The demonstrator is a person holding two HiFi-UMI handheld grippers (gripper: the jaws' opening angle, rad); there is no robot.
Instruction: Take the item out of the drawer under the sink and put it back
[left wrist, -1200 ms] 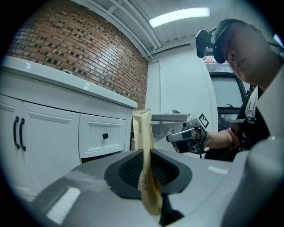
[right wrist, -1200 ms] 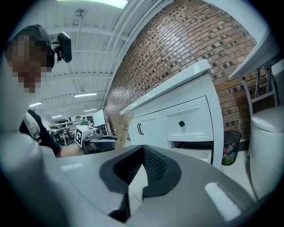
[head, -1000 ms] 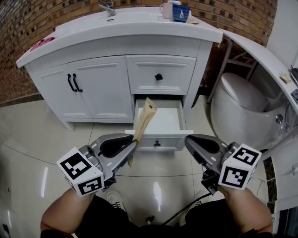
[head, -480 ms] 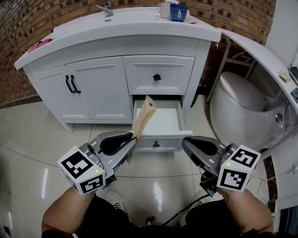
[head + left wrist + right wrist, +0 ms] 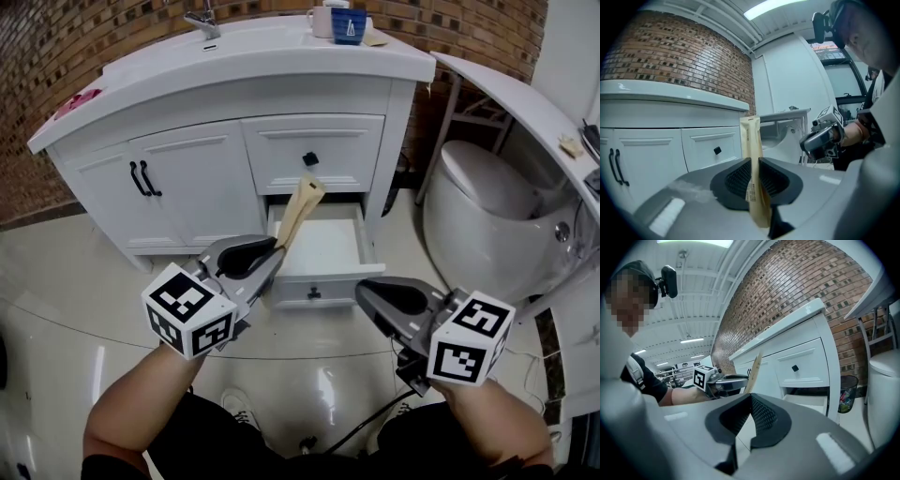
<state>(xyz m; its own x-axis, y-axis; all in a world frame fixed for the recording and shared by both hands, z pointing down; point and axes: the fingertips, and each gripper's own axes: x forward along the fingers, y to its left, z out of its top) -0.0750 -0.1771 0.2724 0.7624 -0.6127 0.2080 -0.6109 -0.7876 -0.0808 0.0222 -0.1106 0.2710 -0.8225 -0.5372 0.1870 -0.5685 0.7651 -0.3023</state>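
Left gripper (image 5: 269, 261): it is seen at the lower left of the head view. Its jaws are closed on the lower end of the packet, and the dark pads are pressed on both flat sides.

Packet (image 5: 302, 202): a flat, tan packet is held up in the air near the middle of the head view. It is tilted, with its top end leaning to the right. It is seen in front of the left part of the open drawer, and its top reaches up in front of the shut drawer above.

Open drawer (image 5: 330, 246): the low white drawer is pulled out under the sink. Its white inside is seen, and no thing can be made out lying in it.

Right gripper (image 5: 364, 295): it is held at the lower right of the head view, just in front of the open drawer and apart from it. Its jaws are brought together, and nothing is held between them.

Shut drawer (image 5: 314, 155): it is found just above the open one, with a small black knob.

Cabinet (image 5: 187, 187): it is white, with two doors at the left of the frame.

Cups (image 5: 349, 25): a blue one and a white one are set side by side on the sink top, at the upper middle.

Toilet (image 5: 487, 216): it is seen at the right of the frame.
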